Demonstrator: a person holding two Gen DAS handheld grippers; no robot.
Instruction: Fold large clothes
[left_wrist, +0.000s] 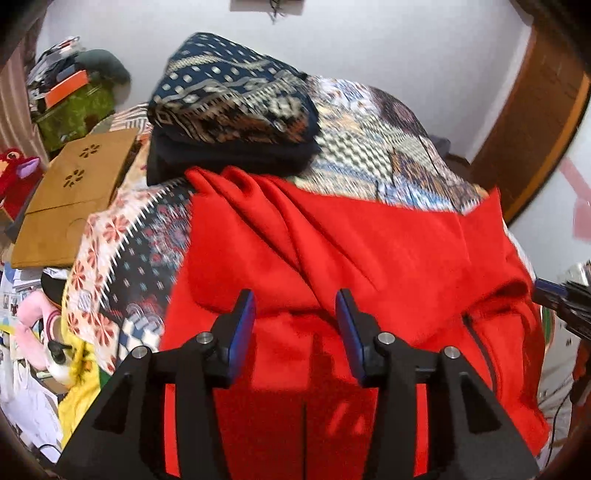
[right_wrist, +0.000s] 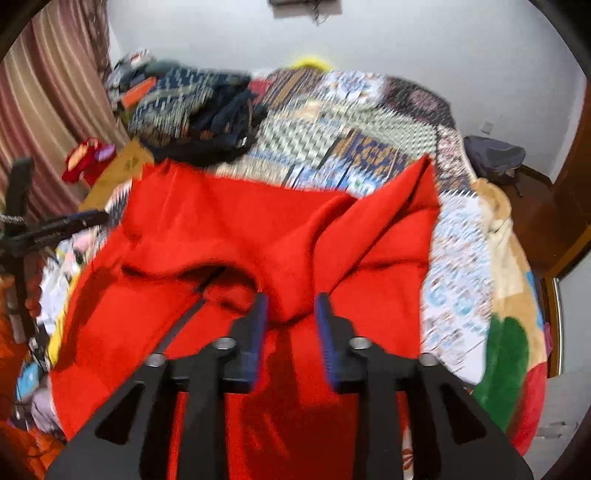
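1. Red garment lies spread across the near part of the bed, on top of the patterned bedspread, and it fills the middle of both wrist views.
2. Its far edge is bunched into folds near the left side, and one corner sticks up in a point towards the right side of the bed.
3. A dark zip line runs down the cloth in the right wrist view.
4. Left gripper hangs over the red cloth with its blue pads apart, and nothing is pinched between them.
5. Right gripper is parted too, with a hump of red cloth rising in the gap; the pads do not look pressed onto it, though the picture is blurred.
6. Beyond the garment, towards the far left of the bed, sits a stack of folded clothes, dark blue with pale patterns.
7. Off the left edge of the bed there is a brown board with flower-shaped cut-outs, and a red soft toy beside it.
8. At the far right edge of the left wrist view, the tip of the other gripper shows beside the garment.
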